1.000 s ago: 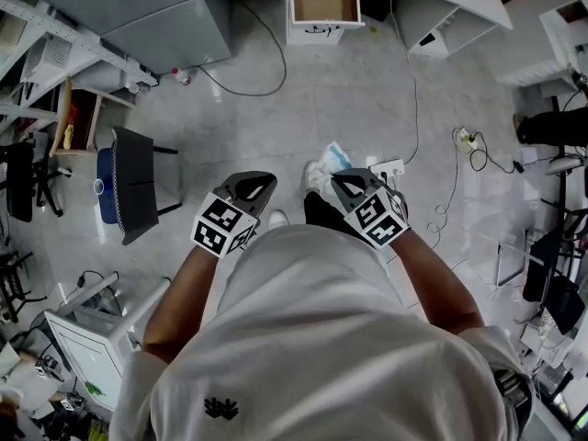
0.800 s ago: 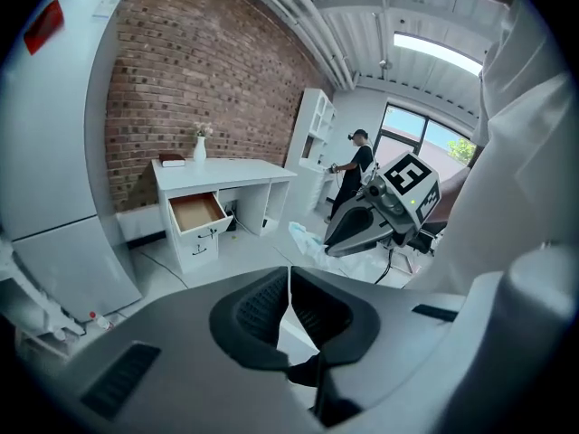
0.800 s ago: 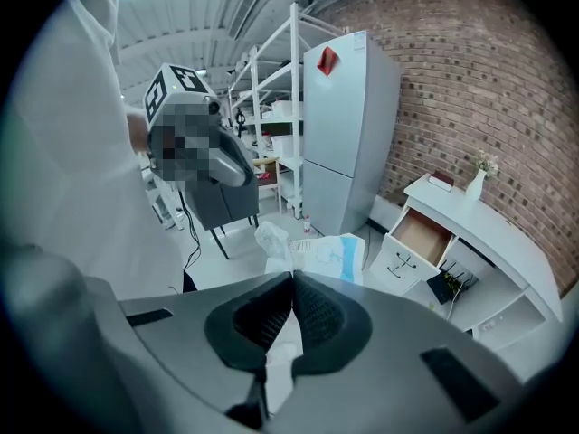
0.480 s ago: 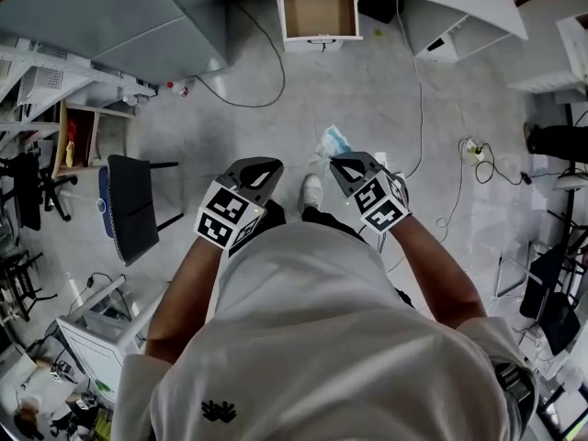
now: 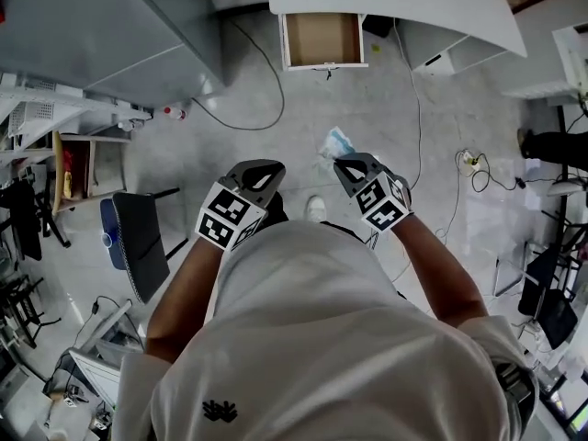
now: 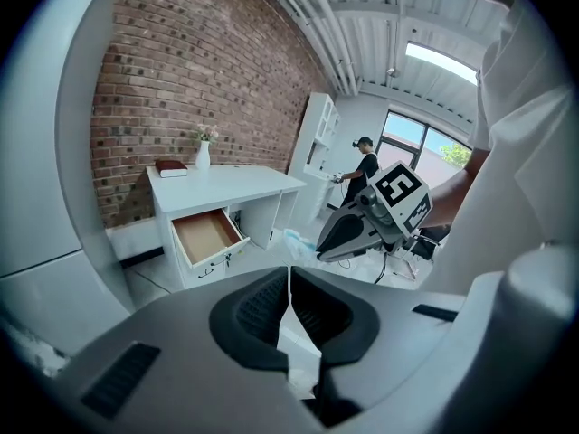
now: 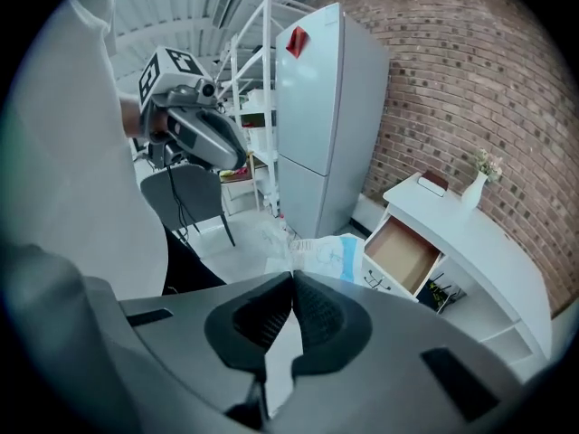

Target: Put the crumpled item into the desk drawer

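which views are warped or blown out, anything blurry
Head view: mildly bowed at the edges, evenly lit, sharp on the drawer. Left gripper view: strong fisheye with dark corners, the ceiling panel is blown out. Right gripper view: same fisheye, the fridge bows, the crumpled item is in focus.

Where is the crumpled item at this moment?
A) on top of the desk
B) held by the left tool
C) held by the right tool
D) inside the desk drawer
C: the right tool is shut on the crumpled item, while the drawer ahead is open with nothing seen inside.
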Action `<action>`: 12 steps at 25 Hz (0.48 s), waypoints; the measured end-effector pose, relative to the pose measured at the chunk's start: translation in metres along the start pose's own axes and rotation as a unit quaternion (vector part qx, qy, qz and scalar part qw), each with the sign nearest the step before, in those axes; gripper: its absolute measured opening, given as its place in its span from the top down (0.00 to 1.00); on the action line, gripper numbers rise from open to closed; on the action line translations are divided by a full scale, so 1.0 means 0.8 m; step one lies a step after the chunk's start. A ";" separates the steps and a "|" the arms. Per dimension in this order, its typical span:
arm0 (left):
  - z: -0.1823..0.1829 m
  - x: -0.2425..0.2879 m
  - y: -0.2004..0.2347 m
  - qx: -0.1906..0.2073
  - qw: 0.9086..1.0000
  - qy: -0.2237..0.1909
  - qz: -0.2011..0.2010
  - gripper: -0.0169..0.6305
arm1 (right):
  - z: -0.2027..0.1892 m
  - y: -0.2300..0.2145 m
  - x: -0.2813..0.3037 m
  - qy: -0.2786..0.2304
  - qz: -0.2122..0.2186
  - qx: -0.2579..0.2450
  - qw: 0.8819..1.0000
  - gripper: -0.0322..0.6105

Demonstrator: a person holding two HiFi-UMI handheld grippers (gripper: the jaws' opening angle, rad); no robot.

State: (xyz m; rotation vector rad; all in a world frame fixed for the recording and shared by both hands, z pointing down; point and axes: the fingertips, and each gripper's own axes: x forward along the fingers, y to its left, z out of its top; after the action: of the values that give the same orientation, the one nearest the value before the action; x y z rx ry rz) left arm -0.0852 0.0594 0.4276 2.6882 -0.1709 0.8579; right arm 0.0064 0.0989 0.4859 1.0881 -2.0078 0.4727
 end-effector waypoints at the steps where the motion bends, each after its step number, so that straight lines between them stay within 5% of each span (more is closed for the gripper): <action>1: 0.007 -0.002 0.020 -0.001 1.000 -0.002 -0.005 0.93 | 0.013 -0.012 0.009 0.006 -0.007 -0.007 1.000 0.90; 12: 0.018 -0.012 0.190 0.030 0.998 0.020 -0.057 0.93 | 0.098 -0.112 0.125 0.067 -0.054 -0.010 0.996 0.90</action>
State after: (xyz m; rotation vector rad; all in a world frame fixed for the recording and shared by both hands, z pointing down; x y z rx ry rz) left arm -0.1165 -0.0887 0.4504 2.7033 0.0175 0.8958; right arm 0.0118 -0.0540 0.5115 1.1173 -1.8237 0.4561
